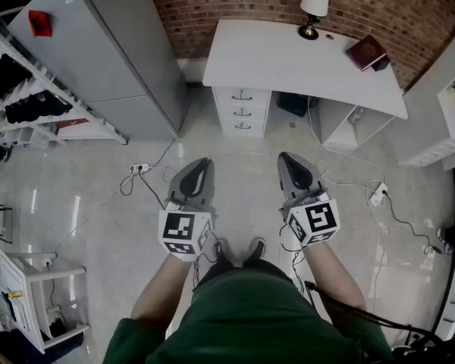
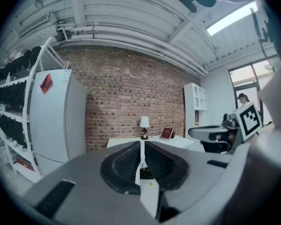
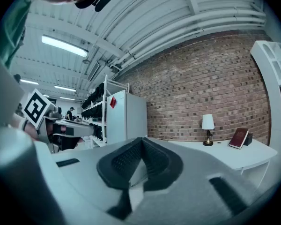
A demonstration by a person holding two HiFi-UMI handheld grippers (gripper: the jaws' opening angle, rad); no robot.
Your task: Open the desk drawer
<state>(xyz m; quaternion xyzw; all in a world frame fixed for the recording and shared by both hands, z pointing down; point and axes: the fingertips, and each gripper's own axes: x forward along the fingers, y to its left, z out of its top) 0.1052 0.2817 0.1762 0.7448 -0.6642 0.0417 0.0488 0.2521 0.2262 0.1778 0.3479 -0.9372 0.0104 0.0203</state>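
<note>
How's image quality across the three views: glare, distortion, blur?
Head view: even light, pale glare streaks on the glossy floor, desk edges bowed by the wide lens. Left gripper view: heavy fisheye, black corners, ceiling light blown out. Right gripper view: same fisheye, brick wall curved, nothing motion-blurred.

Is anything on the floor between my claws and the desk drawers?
Nothing visible stands in the way. Only tiled floor lies between the left claw, the right claw and the desk drawers. A power strip lies off to the left.
</note>
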